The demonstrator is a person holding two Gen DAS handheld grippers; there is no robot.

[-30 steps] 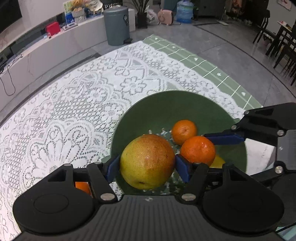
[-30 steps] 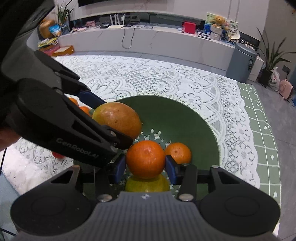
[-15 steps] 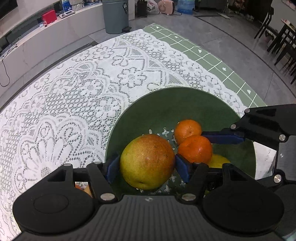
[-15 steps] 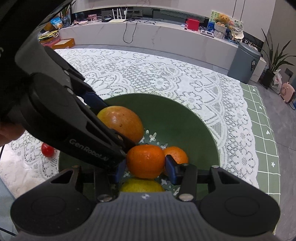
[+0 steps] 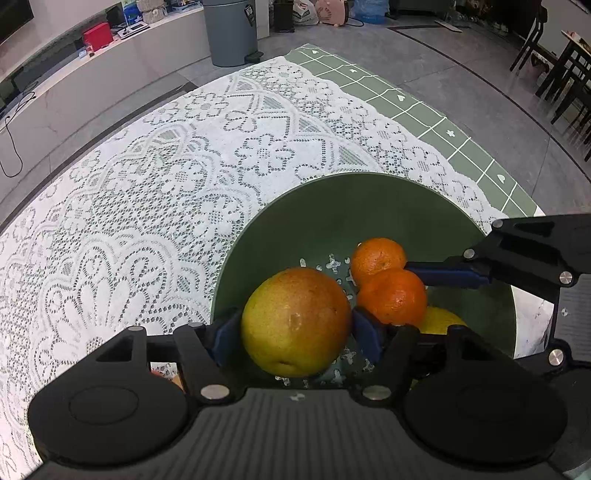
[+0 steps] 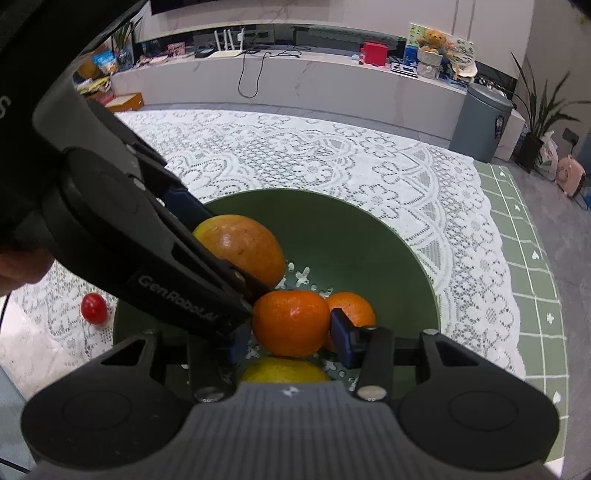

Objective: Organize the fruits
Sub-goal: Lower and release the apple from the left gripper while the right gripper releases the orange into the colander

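A green bowl (image 5: 332, 206) (image 6: 369, 236) sits on a white lace cloth. My left gripper (image 5: 295, 336) points down into it, jaws opening, with a large yellow-red fruit (image 5: 295, 321) (image 6: 240, 247) between the blue pads; a thin gap shows at the right pad. My right gripper (image 6: 290, 339) is shut on an orange (image 6: 290, 323) (image 5: 393, 297) just above a yellow lemon (image 6: 284, 371) (image 5: 439, 319). A second orange (image 5: 376, 256) (image 6: 351, 308) lies in the bowl behind it. The two grippers are nearly touching.
A small red fruit (image 6: 94, 308) lies on the cloth left of the bowl. The green checked table edge (image 5: 424, 122) runs to the right. A grey bin (image 5: 231, 33) and a white counter (image 6: 295, 85) stand beyond the table.
Both grippers stay over the bowl with their fruit between the pads. The views have shifted slightly, and the small red fruit has come into sight at the left of the right wrist view.
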